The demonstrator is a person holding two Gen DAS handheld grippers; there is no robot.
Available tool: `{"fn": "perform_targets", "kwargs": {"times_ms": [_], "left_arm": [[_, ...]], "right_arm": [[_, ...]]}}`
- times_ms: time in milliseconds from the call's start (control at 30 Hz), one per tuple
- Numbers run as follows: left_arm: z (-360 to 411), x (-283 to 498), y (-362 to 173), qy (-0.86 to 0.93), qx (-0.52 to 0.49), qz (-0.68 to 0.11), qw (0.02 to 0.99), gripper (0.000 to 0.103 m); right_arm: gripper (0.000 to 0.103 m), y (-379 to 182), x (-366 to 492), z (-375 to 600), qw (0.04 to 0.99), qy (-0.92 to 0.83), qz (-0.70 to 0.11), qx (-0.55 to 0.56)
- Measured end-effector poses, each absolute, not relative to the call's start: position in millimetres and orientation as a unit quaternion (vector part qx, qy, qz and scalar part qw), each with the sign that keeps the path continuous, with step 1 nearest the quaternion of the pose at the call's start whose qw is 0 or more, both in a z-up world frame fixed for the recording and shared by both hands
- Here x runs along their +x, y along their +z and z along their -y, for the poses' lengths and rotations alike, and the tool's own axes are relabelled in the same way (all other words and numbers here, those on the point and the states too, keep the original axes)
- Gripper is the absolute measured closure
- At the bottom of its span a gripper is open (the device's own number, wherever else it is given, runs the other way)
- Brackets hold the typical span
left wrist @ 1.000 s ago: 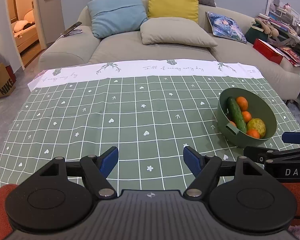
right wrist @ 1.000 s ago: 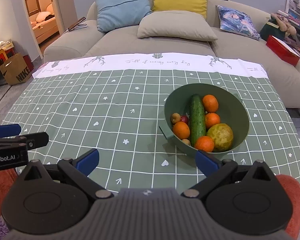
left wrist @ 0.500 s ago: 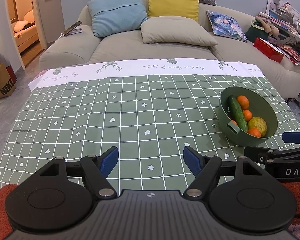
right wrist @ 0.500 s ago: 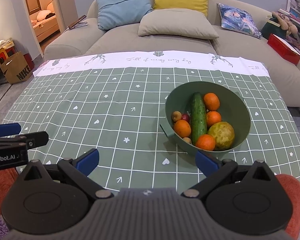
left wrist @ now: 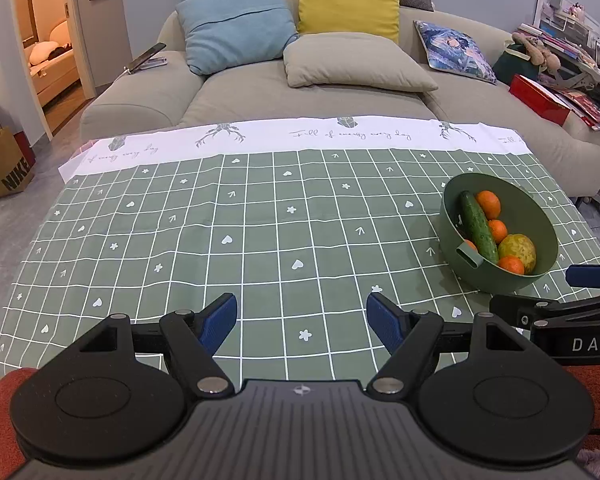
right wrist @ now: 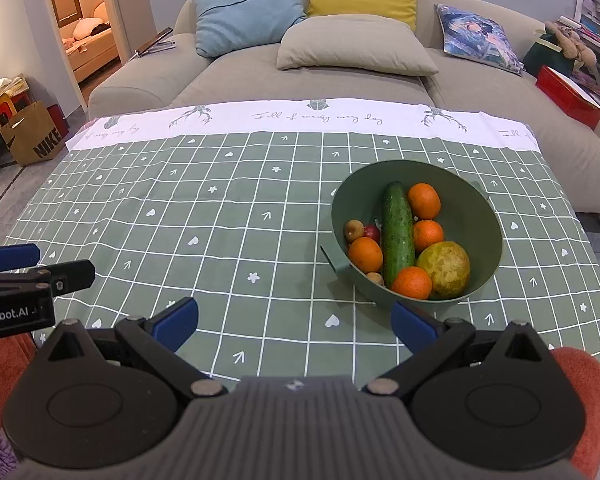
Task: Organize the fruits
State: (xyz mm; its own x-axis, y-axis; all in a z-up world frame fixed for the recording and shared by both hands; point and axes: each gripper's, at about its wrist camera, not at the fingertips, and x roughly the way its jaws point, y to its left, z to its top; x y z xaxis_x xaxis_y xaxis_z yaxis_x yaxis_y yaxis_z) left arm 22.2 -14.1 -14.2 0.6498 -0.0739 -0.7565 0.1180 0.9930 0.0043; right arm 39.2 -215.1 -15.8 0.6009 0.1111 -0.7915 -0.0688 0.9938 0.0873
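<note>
Slightly farther now, the bowl (right wrist: pixel 482 204) holds a cucumber (right wrist: pixel 398 234) lying lengthwise, pointing away; left gripper (left wrist: pixel 302 322) and right gripper (right wrist: pixel 294 326) gape, empty.

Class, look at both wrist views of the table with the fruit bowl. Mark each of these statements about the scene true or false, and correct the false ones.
1. The cucumber lies inside the green bowl. True.
2. The right gripper is shut on an orange. False: its jaws are wide open and hold nothing.
3. Four oranges are in the bowl, one of them at the far end. True.
4. The bowl stands on the sofa. False: it stands on the green checked tablecloth.
5. The left gripper is open and empty. True.
</note>
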Motion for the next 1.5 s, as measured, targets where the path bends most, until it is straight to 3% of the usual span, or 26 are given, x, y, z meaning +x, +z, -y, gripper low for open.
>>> {"fn": "perform_targets", "kwargs": {"times_ms": [1500], "left_arm": [[15.1, 22.1, -14.0, -0.057, 0.031, -0.412, 0.909, 0.016]], "right_arm": [[0.005, -22.4, 38.1, 213.6, 0.891, 0.051, -0.45, 0.025]]}}
